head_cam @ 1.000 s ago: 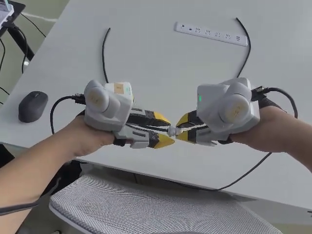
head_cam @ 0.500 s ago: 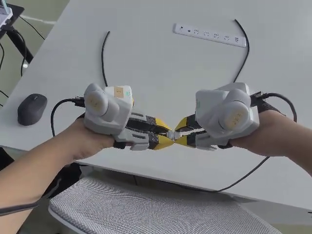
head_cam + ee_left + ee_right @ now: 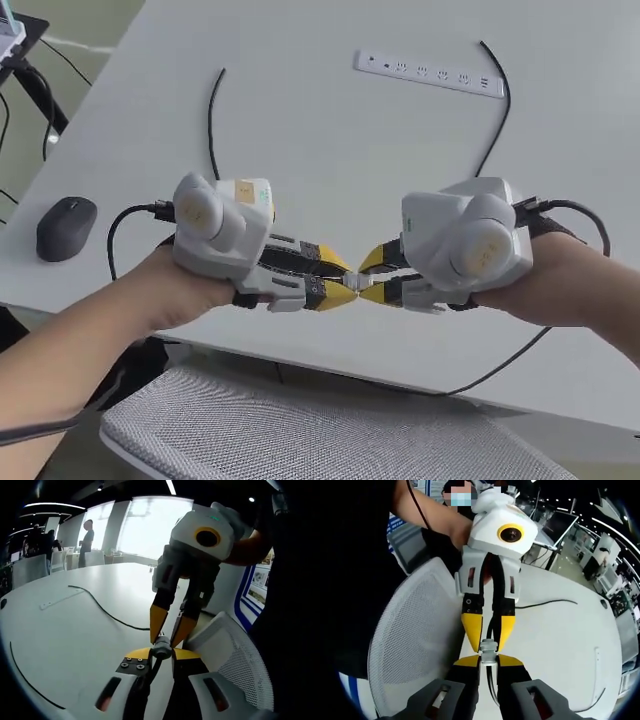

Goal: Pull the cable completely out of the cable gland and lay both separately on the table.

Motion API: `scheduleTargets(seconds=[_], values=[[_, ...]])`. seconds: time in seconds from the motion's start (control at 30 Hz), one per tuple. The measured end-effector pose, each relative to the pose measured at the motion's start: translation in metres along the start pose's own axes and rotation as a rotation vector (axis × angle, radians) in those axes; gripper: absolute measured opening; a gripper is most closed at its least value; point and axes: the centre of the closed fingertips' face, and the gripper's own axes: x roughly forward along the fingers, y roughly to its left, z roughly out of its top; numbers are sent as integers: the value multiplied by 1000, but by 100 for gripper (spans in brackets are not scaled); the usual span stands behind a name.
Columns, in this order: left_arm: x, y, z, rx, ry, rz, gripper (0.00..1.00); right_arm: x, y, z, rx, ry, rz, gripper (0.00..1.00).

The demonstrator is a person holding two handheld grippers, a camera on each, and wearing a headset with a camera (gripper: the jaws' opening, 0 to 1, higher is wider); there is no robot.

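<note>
Nothing is coming through as legible text. A small sticker is sitting on the housing of the left gripper, well behind its jaws, with print too small to make out. A blue-framed poster is hanging off to the right of those jaws, its lettering blurring out. Tiny marks are showing on the power strip well ahead of the tips, too faint to read

Cable gland tiny in head view, cable largely hidden beside it.
</note>
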Motion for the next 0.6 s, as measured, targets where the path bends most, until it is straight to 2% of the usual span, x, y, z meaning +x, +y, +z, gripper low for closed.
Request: scheduleTargets(seconds=[0.07, 0.13, 0.3, 0.43, 0.53, 0.6], values=[[-1, 2, 2, 21, -4, 12, 15, -1, -2, 1, 1, -9, -12, 7], [-2, 2, 3, 18, 0, 11, 15, -2, -2, 2, -20, -25, -21, 7], [-2, 2, 5, 24, 13, 10, 15, -5, -4, 2, 16, -53, -12, 8], [-4, 1, 13, 15, -11, 10, 15, -11, -8, 6, 96, -122, 4, 8], [-6, -1, 17, 30, -18, 7, 15, -17, -10, 4, 155, -153, 22, 13], [-8, -1, 18, 39, -18, 8, 15, -25, -12, 6, 243, -218, 54, 14]])
